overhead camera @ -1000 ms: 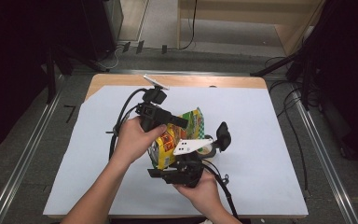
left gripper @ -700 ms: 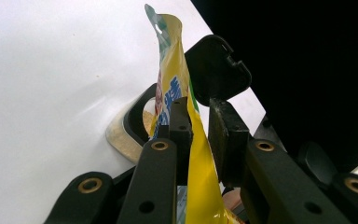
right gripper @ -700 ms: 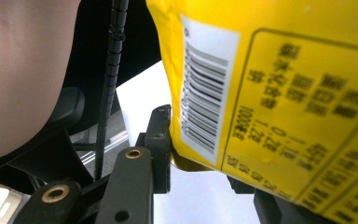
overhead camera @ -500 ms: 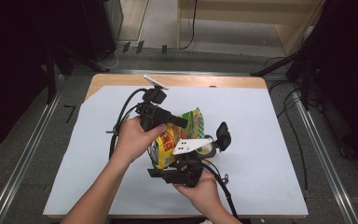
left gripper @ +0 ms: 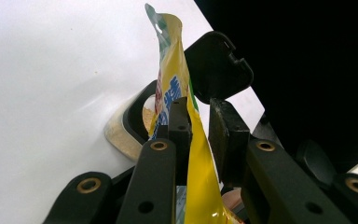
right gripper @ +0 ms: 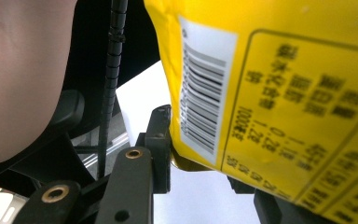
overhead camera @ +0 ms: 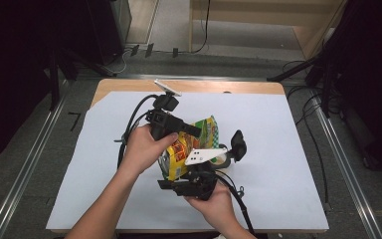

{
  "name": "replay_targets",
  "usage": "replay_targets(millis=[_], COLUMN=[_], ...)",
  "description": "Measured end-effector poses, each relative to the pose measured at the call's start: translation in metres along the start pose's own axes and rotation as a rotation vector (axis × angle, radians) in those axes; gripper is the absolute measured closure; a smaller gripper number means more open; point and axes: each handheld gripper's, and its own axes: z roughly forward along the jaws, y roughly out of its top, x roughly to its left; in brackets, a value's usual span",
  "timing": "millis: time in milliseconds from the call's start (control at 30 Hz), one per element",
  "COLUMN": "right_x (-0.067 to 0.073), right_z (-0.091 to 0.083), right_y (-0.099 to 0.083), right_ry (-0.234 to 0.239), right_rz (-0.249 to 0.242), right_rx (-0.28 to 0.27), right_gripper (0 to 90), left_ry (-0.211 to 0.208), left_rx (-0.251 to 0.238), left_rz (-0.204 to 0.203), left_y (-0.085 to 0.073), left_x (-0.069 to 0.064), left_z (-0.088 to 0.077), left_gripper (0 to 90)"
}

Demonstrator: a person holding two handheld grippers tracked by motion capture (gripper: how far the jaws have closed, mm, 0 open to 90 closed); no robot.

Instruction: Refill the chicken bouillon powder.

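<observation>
A yellow snack bag (overhead camera: 186, 147) with green and red print is held off the white table sheet (overhead camera: 288, 164) between both grippers. My left gripper (overhead camera: 193, 131) comes from the left, and its jaws are shut on the bag's thin upper edge (left gripper: 196, 140). In the left gripper view the bag's sealed top rises past the left gripper (left gripper: 199, 114). My right gripper (overhead camera: 189, 175) is below, near the front, shut on the bag's lower corner. The barcode side of the bag (right gripper: 270, 93) faces the right gripper (right gripper: 205, 161), and the bag hides its right jaw.
A beige roll of tape (overhead camera: 223, 160) lies on the sheet just right of the bag, with a black rounded part (overhead camera: 238, 144) standing beside it. The tape roll (left gripper: 121, 135) also sits beyond the left gripper's jaws. Cables trail from both grippers. Metal rails flank the table.
</observation>
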Motion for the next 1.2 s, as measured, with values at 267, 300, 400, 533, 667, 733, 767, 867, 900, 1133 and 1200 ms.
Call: replay_targets(millis=[267,300,400,533,667,733,767,867,900,1133,1200], right_x=[-0.0002,-0.0001,-0.0001,-0.0019,-0.0011,-0.0012,-0.0012,-0.0014,-0.0015,-0.0019,-0.0018], right_z=[-0.0003,-0.0003,-0.0006,-0.0014,-0.0021,-0.0023,-0.0023,-0.0024,-0.0025,-0.0027,-0.0027], right_y=[-0.0003,-0.0003,-0.0005,-0.0010,-0.0010,-0.0012,-0.0012,-0.0013,-0.0014,-0.0015,-0.0014], right_ry=[-0.005,-0.006,-0.007,0.019,0.007,0.006,0.006,0.004,0.004,0.001,0.001], right_rz=[0.001,0.002,0.004,0.038,0.031,0.028,0.028,0.026,0.026,0.025,0.024], right_rx=[-0.001,-0.001,-0.003,-0.013,-0.011,-0.011,-0.011,-0.011,-0.011,-0.008,-0.008], right_gripper=[68.3,68.3,68.3,68.8,68.6,68.6,68.6,68.6,68.6,68.6,68.6], left_ry=[-0.006,-0.006,-0.003,-0.004,-0.005,-0.006,-0.005,-0.007,-0.006,-0.005,-0.006], left_rx=[0.006,0.006,0.004,0.006,0.008,0.007,0.006,0.007,0.006,0.005,0.005], left_rz=[0.004,0.005,0.004,0.006,0.009,0.010,0.009,0.010,0.010,0.013,0.013], left_y=[0.0007,0.0007,0.0009,0.0015,0.0020,0.0021,0.0022,0.0022,0.0022,0.0021,0.0020], left_x=[0.0004,0.0003,-0.0004,-0.0009,-0.0012,-0.0017,-0.0019,-0.0022,-0.0024,-0.0034,-0.0032], left_z=[0.0005,0.0007,0.0013,0.0016,0.0024,0.0026,0.0027,0.0029,0.0031,0.0033,0.0033], left_gripper=[79.4,79.5,79.5,79.3,79.2,79.2,79.2,79.1,79.1,78.8,78.9])
